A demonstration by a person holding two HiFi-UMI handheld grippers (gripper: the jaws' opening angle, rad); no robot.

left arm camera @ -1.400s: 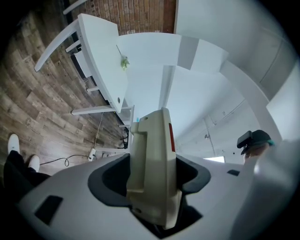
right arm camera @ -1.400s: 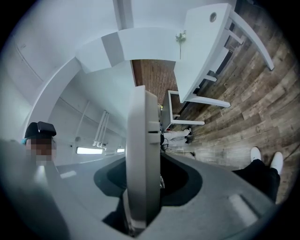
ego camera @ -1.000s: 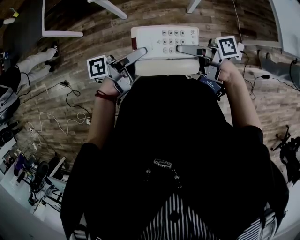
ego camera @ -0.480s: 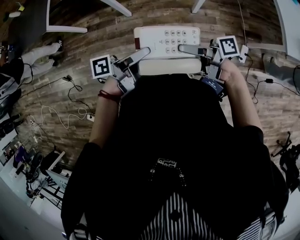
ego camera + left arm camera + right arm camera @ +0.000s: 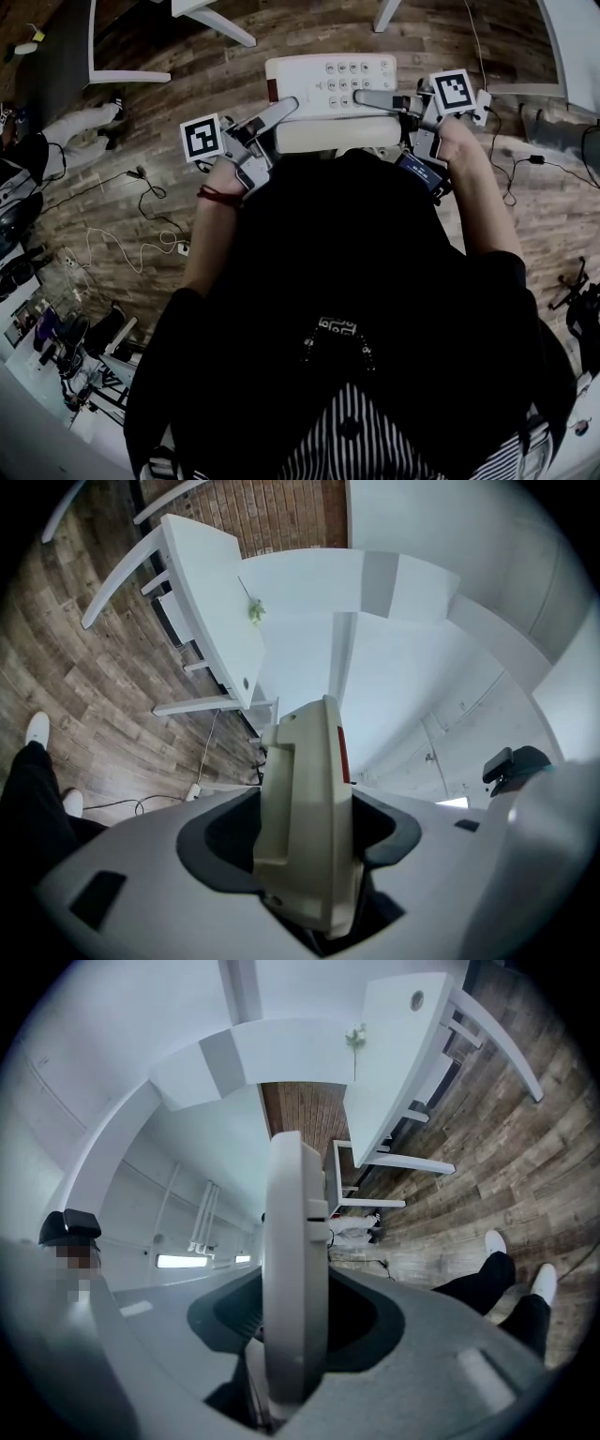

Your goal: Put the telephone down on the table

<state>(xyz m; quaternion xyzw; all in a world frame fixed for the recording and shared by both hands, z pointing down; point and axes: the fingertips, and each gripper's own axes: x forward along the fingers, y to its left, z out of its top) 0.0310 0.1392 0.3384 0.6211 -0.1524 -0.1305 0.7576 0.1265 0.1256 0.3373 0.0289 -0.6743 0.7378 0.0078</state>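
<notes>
In the head view a white push-button telephone (image 5: 328, 80), its cream handset (image 5: 337, 134) lying along the near side, is held in the air over the wooden floor, in front of the person's dark-clad chest. My left gripper (image 5: 284, 107) is shut on its left end and my right gripper (image 5: 364, 96) on its right end. In the left gripper view the phone's cream edge (image 5: 302, 799) stands upright, clamped between the jaws of the left gripper (image 5: 307, 841). The right gripper view shows the thin white edge (image 5: 295, 1241) pinched the same way in the right gripper (image 5: 295, 1330).
A white table (image 5: 211, 602) with white legs stands ahead, also seen as the white table (image 5: 403, 1054) in the right gripper view. White furniture legs (image 5: 122, 75) and loose cables (image 5: 141, 234) lie on the floor at left. Another person's legs (image 5: 80, 127) stand far left.
The telephone stays clamped between both grippers in nearly the same spot. Only the floor behind it has shifted slightly.
</notes>
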